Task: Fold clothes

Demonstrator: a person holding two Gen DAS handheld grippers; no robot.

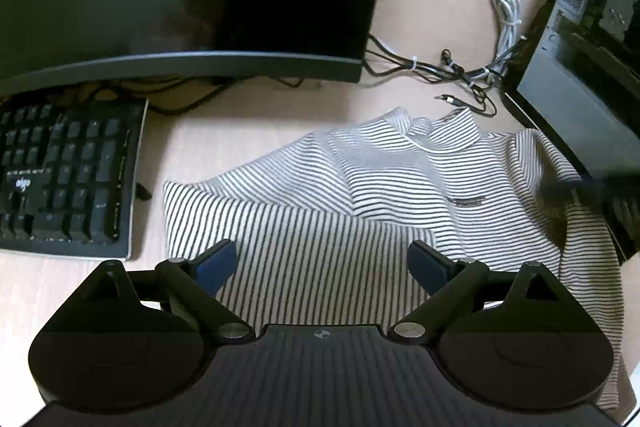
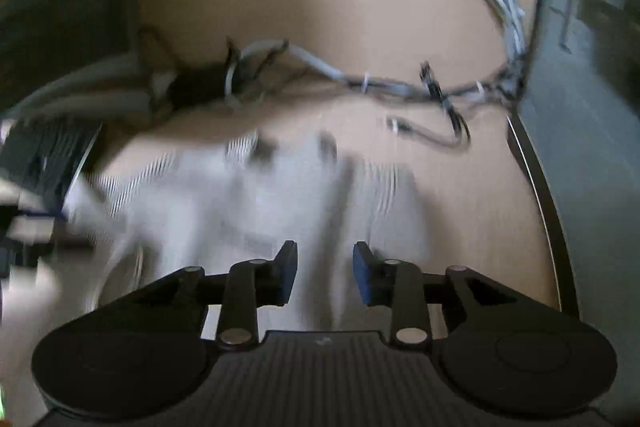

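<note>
striped shirt [image 1: 360, 187] lies right of the keyboard [image 1: 68, 179]; left tool [image 1: 322, 265] wide open, right tool [image 2: 325, 273] part-open, both empty.

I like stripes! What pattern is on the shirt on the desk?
The shirt has thin dark and white stripes, clearest in the left wrist view.

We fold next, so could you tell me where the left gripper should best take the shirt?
Probably the sleeve cuff of the shirt, approached from the keyboard side. It lies flat with a free edge on bare desk, and the left gripper is open.
</note>
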